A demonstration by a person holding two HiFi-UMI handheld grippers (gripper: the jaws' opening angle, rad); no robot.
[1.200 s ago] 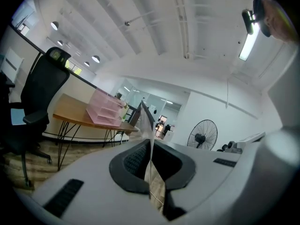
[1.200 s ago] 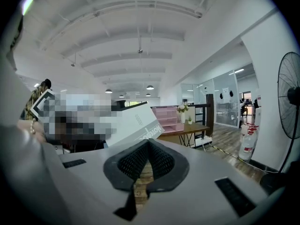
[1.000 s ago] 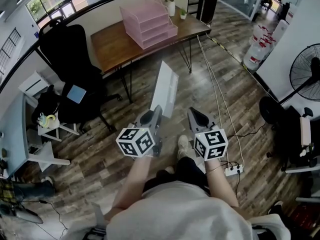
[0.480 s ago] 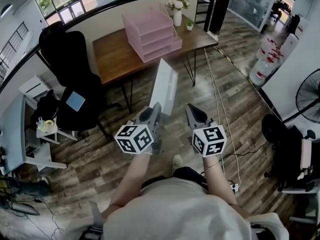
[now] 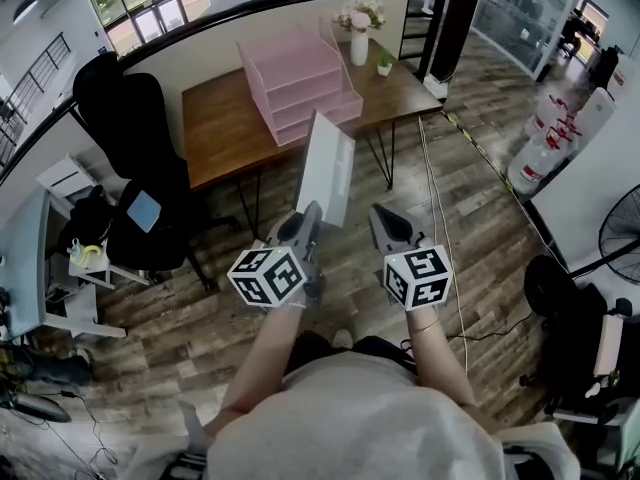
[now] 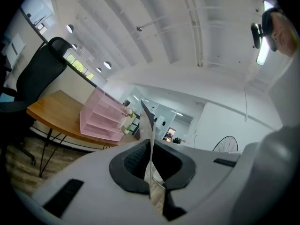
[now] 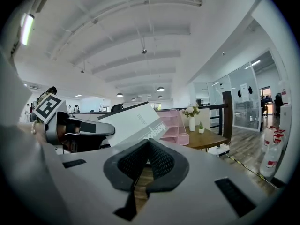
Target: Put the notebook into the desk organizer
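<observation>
A white notebook (image 5: 328, 168) stands on edge above the floor, its lower end pinched in my left gripper (image 5: 305, 224). In the left gripper view the notebook (image 6: 149, 135) shows edge-on between the shut pads. The pink desk organizer (image 5: 295, 73) sits on a wooden table (image 5: 225, 128) ahead, well beyond the notebook. My right gripper (image 5: 386, 226) is beside the left one, shut and empty. In the right gripper view the notebook (image 7: 133, 123) and the left gripper (image 7: 79, 128) are at the left, with the organizer (image 7: 174, 125) behind them.
A black office chair (image 5: 140, 138) stands left of the table. A vase of flowers (image 5: 359, 38) and a small plant (image 5: 384, 64) share the tabletop's right end. Cables (image 5: 450, 218) run over the wood floor; water bottles (image 5: 545, 153) stand at right.
The person has walked forward, so the table and organizer are closer. Both grippers keep the same pose, the notebook still held upright in the left one.
</observation>
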